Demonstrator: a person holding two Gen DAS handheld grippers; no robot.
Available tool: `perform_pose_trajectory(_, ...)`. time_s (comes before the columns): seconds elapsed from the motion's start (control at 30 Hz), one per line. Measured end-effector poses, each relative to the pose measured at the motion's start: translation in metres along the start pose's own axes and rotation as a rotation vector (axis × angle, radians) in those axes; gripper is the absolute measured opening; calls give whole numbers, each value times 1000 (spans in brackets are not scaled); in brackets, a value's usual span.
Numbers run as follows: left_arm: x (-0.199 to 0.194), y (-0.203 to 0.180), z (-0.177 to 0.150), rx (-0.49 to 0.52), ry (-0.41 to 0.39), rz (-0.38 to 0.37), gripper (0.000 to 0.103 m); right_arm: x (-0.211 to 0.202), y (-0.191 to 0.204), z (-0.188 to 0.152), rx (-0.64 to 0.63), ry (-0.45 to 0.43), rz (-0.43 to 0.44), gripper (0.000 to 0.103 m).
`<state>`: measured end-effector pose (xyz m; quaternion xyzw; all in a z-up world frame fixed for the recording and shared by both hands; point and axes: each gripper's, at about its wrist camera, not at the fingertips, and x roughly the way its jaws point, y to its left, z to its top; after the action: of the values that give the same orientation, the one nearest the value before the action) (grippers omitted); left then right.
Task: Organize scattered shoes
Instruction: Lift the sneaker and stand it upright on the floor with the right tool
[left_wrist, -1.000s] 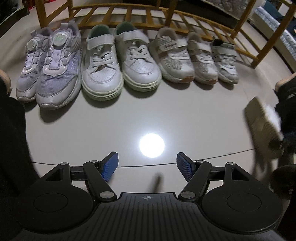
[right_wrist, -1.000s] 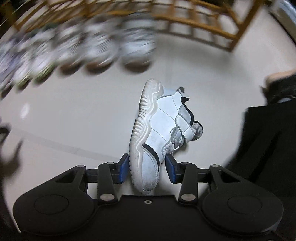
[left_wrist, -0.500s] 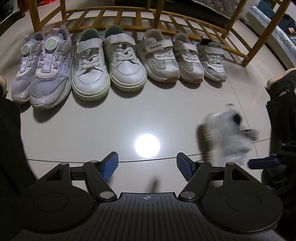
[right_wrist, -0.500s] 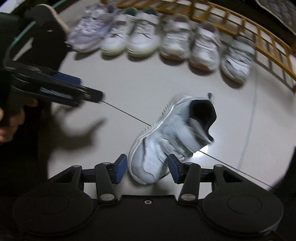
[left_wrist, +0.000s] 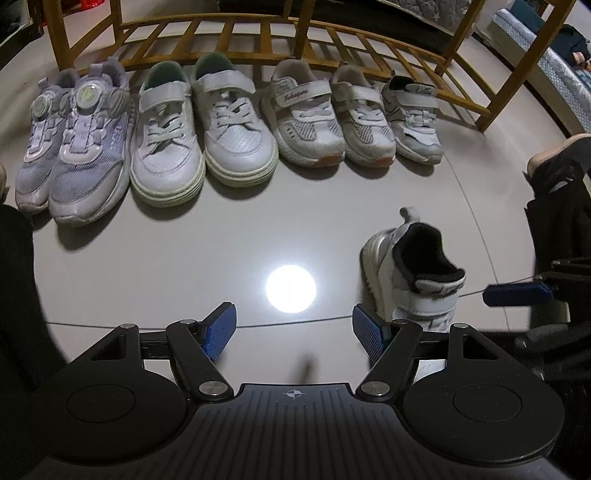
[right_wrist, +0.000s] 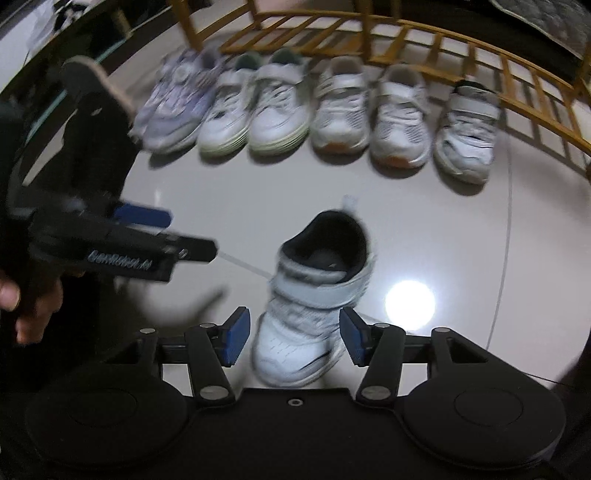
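A small white shoe with a black lining (left_wrist: 412, 275) stands upright on the floor, heel toward the row. Its toe (right_wrist: 295, 347) lies between the blue pads of my right gripper (right_wrist: 295, 338), which is open with a gap on each side. My left gripper (left_wrist: 293, 328) is open and empty, just left of that shoe. A row of several shoes lines the far side: a lilac pair (left_wrist: 74, 140), a white pair (left_wrist: 201, 129), a white mesh pair (left_wrist: 332, 114) and a single small white shoe (left_wrist: 413, 118).
A wooden slatted rack (left_wrist: 332, 40) lies behind the row, with upright wooden legs. A person's dark-clothed legs and feet (left_wrist: 557, 162) flank the floor on both sides. A bright lamp reflection (left_wrist: 291, 284) shows on the glossy tiled floor.
My right gripper brought the white shoe in from the right, turned it from its side to upright, set it on the floor and opened. The left gripper barely moved.
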<state>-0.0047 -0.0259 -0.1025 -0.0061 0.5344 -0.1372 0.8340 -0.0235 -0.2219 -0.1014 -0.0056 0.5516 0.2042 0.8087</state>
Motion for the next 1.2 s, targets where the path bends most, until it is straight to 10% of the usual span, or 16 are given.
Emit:
perform_pose_trajectory(0.8, 14, -1, -18, 30, 67, 61, 71, 31, -6, 5, 90, 65, 78, 65)
perform_pose_trajectory(1.2, 26, -15, -30, 67, 115, 26, 71, 10, -10, 32, 63, -35, 26, 65)
